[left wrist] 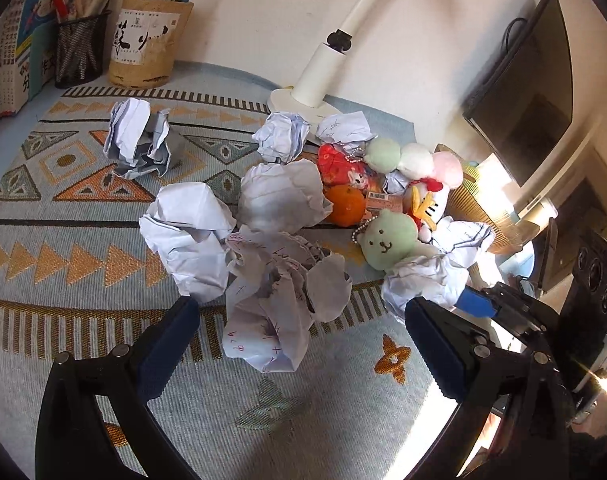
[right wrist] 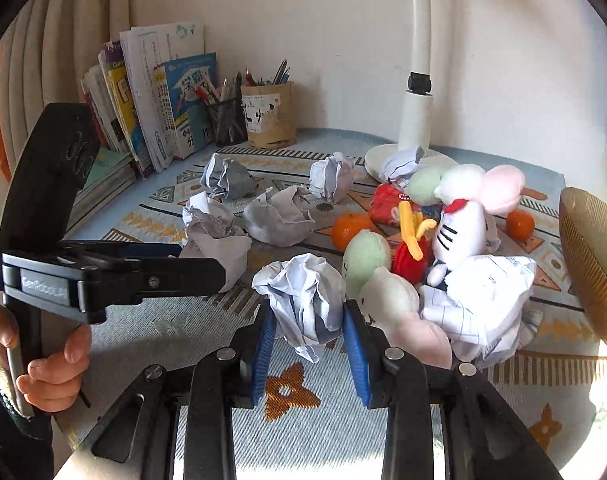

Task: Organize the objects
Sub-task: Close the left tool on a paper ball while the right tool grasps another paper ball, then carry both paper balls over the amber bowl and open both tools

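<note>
A crumpled paper ball (right wrist: pixel 305 300) sits on the patterned cloth (right wrist: pixel 207 332) at the near edge of the clutter, pinched between the blue pads of the right gripper (right wrist: pixel 309 334), whose jaws are clenched on its lower half. Just to its right lie soft toys, a pale green plush (right wrist: pixel 365 260) touching it. In the left wrist view a second, scribbled paper wad (left wrist: pixel 279 300) lies between the fingers of the left gripper (left wrist: pixel 299 320); these stand wide apart, released, and neither pad touches the paper. More paper balls are scattered behind, an orange (left wrist: pixel 345 204) lies among the toys, and a white lamp base (left wrist: pixel 299 104) stands near the wall. At far right a ribbed golden rim (right wrist: pixel 591 260) shows, possibly a basket.
</note>
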A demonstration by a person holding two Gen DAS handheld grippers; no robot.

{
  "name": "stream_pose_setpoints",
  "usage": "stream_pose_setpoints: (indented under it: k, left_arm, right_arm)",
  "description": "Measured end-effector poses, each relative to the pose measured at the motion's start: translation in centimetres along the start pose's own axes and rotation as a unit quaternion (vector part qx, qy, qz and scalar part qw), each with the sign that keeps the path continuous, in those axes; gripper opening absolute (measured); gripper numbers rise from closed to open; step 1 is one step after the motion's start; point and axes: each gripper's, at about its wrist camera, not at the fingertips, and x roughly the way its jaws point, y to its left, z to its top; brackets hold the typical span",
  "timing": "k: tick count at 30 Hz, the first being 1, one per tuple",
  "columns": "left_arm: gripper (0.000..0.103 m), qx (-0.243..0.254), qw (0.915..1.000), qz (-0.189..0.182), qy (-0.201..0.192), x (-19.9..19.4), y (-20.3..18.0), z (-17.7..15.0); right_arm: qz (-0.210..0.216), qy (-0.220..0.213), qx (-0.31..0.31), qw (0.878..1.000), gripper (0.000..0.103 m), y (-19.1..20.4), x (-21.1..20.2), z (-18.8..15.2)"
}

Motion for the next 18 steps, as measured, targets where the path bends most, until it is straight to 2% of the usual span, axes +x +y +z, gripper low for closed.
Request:
stream_pose_setpoints:
  k: [2,3,4,5,6,8,11,13,15,18]
  left_arm:
    - [0.097,0.007,0.9997,0.020,0.011,1.0,-0.8,0.4]
    - [0.088,0.008,0.9992,0.031,0.023,1.5,-1.0,0.3]
    - [0.061,0.010,0.9983,0.041,0.040,2.2,-1.2,0.1]
    - [0.053,0.023,0.9972,0.065,0.027,1.9,-1.7,-0.2]
    - [0.047,0.029,0.9969,0.068,0.025,1.6,-2.0,-0.5]
    - [0.046,0.019,0.9984,0.051,0.018,0.4,-2.4,-1.0]
    - [0.046,0.040,0.9979,0.048,-0.015,-2.1,-4.2,-1.4]
    - [0.046,0.054,0.9970,0.044,-0.036,-3.4,-6.0,-0.9]
    - [0.046,0.070,0.9959,0.028,-0.050,-4.0,-8.6,0.3]
    - [0.046,0.111,0.9919,0.004,-0.063,-3.1,-14.1,3.0]
  right_arm:
    - [0.017,-0.003,0.019,1.000,0.033,-0.7,-1.3,-0.7]
    - [0.024,-0.007,0.027,0.999,0.033,-1.0,-1.9,-1.0]
    - [0.027,-0.009,0.032,0.999,0.033,-1.3,-2.5,-1.2]
    - [0.024,-0.012,0.034,0.999,0.033,-1.6,-3.2,-1.4]
    - [0.020,-0.018,0.035,0.999,0.033,-1.9,-4.0,-1.7]
    - [0.008,-0.032,0.042,0.999,0.033,-2.9,-5.8,-2.0]
    - [-0.021,-0.064,0.064,0.996,0.033,-5.6,-9.0,-2.1]
    - [-0.066,-0.089,0.086,0.990,0.033,-8.1,-11.3,-1.7]
    - [-0.104,-0.113,0.119,0.981,0.033,-11.0,-13.6,-0.9]
    - [-0.174,-0.138,0.181,0.958,0.034,-15.8,-16.5,0.0]
